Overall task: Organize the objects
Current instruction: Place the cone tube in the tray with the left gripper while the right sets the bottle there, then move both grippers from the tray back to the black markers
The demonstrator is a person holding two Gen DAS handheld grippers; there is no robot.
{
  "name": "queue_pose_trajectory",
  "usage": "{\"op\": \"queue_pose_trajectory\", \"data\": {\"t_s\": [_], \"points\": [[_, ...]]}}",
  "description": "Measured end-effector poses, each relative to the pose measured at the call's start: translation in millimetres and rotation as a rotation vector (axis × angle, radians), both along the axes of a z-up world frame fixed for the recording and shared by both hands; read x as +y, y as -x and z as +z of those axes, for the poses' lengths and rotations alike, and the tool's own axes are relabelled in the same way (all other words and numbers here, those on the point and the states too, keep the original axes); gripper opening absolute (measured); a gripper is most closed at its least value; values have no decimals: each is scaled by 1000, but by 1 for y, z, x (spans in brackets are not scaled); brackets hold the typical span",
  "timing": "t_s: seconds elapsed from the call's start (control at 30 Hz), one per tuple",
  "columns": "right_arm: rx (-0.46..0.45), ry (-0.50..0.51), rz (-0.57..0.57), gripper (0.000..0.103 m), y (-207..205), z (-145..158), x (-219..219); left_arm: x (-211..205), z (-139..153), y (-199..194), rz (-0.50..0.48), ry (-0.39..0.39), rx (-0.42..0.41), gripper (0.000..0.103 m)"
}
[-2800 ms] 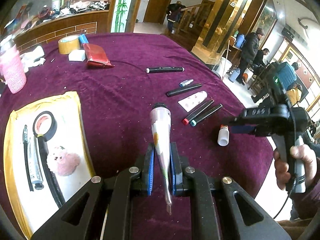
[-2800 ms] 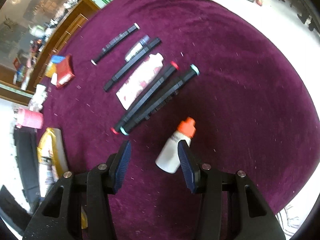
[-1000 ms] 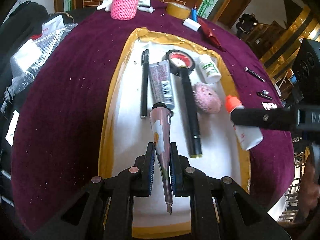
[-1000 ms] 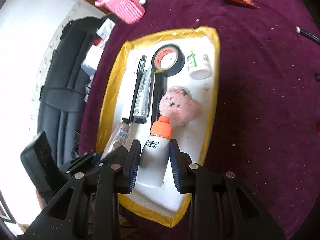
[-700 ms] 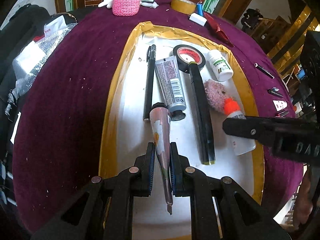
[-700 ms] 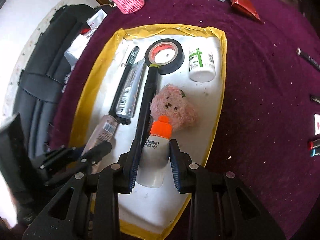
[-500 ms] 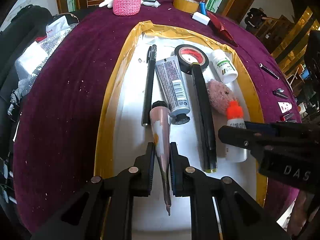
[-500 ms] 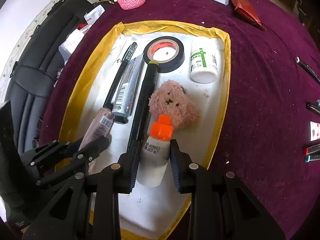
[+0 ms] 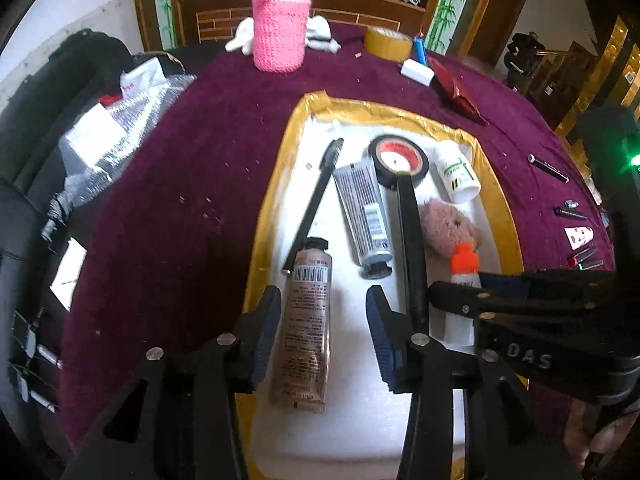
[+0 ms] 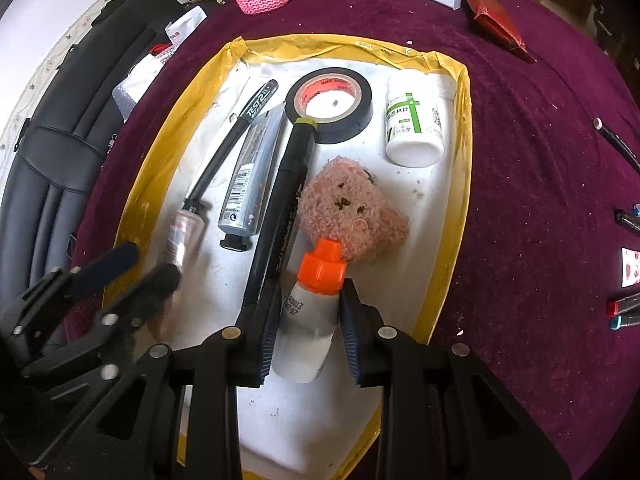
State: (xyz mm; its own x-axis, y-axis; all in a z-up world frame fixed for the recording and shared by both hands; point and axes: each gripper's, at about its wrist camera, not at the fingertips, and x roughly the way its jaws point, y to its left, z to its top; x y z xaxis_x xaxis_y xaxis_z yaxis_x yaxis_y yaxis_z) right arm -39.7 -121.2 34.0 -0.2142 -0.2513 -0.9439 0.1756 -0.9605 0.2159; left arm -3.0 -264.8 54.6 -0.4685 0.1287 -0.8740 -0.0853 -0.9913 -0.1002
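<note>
Pinkish tube: a soft pinkish-beige squeeze tube with a black cap and barcode [image 9: 306, 320] is lying flat on the white tray floor, cap pointing away from the camera, between the spread pads without either pressing on it.
Left gripper: the black two-finger left gripper [image 9: 324, 330] is hanging over the near left part of the tray, jaws having just been opening, gripping nothing.
Dropper bottle: a small white plastic bottle with an orange cap [image 10: 312, 312] is sitting tilted, cap nearly touching the plush toy.
Right gripper: the right gripper [image 10: 308, 328] is clamping the bottle's white body between both blue pads, low over the tray.
Tray: a white tray with a yellow taped rim [image 10: 160, 168] is resting on the purple velvet tablecloth [image 10: 540, 160].
Tray neighbours: a long black marker [image 10: 280, 208] is lying just left of the bottle, its far end overlapping a black tape roll with a red core [image 10: 329, 104]; a grey tube [image 10: 250, 180], a thin black pen [image 10: 232, 136], a pink plush bear head [image 10: 352, 208] and a white pill bottle with green print [image 10: 414, 128] are lying around them.
Outside tray: a pink knitted cup [image 9: 279, 26] is standing at the far edge; more pens [image 10: 624, 312] are lying well apart on the right.
</note>
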Motion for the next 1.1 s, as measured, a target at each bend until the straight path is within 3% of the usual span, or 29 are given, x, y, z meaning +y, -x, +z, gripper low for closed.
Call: {"op": "queue_pose_trajectory", "data": {"t_s": [0.23, 0.57, 1.1], "points": [[6, -3, 9, 27, 0, -1, -3, 1, 18, -5, 13, 60, 61, 49], [27, 13, 21, 28, -9, 10, -2, 7, 25, -11, 23, 93, 70, 49], [61, 120, -124, 29, -26, 37, 57, 44, 43, -27, -8, 133, 108, 54]]}}
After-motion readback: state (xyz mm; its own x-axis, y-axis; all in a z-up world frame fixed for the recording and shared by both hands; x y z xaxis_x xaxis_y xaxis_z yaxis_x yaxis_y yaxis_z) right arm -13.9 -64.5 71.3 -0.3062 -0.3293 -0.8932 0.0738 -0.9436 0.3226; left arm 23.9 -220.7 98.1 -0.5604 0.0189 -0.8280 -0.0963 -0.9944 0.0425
